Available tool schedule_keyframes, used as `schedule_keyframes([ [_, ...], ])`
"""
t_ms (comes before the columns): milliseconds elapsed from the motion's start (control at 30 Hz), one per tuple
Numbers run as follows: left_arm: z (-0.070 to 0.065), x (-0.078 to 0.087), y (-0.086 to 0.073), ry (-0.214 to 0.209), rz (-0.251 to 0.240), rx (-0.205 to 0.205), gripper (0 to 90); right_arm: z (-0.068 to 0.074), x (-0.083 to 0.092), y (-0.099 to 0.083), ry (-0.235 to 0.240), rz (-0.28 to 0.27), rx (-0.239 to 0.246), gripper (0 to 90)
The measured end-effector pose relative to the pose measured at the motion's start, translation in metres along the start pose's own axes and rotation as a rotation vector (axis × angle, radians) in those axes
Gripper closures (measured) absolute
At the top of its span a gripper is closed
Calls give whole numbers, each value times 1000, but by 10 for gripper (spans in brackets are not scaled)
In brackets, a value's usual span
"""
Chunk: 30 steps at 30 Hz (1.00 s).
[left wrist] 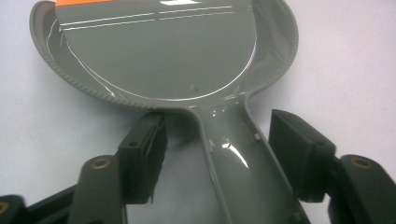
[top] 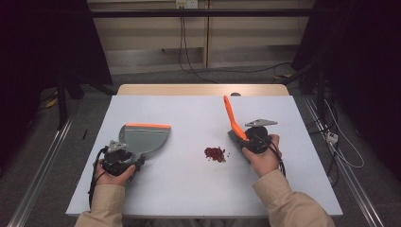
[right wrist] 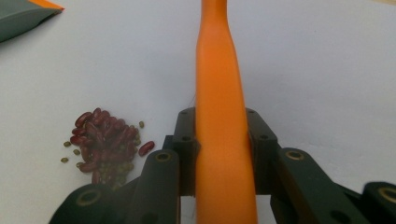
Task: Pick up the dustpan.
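The left gripper [top: 124, 158] sits at the near left of the white worktop [top: 189, 189], held in the person's left hand [top: 111, 174]. Its fingers [left wrist: 142, 154] stand apart on either side of the handle of a grey dustpan [top: 144, 138], and in the left gripper view a gap shows between each pad and the handle, so they are not pressing on it; the far pad looks very near the handle, though the angle makes contact hard to rule out. The dustpan lies flat on the worktop, its orange-edged lip pointing away from the person.

The right gripper [top: 242, 140] is at the near right, held in the right hand [top: 262, 158]. Its fingers [right wrist: 187, 154] are clamped on the orange handle [right wrist: 219, 116] of a brush or scraper, which runs up between them in the right gripper view. In the high view that handle slants up and away from the gripper, tilted to the left.

A small heap of red beans [top: 215, 154], with a few tiny greenish ones among them, lies on the worktop between the two grippers, nearer the right one and well apart from the dustpan.
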State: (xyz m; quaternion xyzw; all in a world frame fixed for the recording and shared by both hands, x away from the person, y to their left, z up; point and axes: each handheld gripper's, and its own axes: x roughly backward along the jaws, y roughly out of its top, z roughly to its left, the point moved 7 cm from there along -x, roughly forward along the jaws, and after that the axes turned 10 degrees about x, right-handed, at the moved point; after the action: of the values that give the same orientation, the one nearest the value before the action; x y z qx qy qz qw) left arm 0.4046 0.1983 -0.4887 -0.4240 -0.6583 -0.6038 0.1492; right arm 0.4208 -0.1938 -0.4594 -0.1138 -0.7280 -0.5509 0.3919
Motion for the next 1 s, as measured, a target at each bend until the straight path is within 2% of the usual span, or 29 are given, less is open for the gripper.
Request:
schedule_keyframes([
  [67,1,-2,1,-2,1,15,412,1,-2,-2,0,4,7,713],
  [167,5,-3,4,0,5,18,508,1,-5,-5,1,13,5,713],
  [300,10,-4,5,9,18,6,610,2,-6,-6,2,7,11,713],
  [433,11,-4,7,14,19,-15,621,2,-6,-6,5,4,13,713],
  [567,13,-3,8,4,21,-26,625,0,-5,-7,7,-4,9,713],
  [700,15,-1,8,-1,23,-54,627,-2,-4,-8,12,-5,-1,713],
  [867,18,-2,8,-15,23,-42,625,-4,-4,-9,18,-4,-3,713],
  [1000,17,-3,8,-14,31,-71,614,-4,-5,-8,27,-5,-7,712],
])
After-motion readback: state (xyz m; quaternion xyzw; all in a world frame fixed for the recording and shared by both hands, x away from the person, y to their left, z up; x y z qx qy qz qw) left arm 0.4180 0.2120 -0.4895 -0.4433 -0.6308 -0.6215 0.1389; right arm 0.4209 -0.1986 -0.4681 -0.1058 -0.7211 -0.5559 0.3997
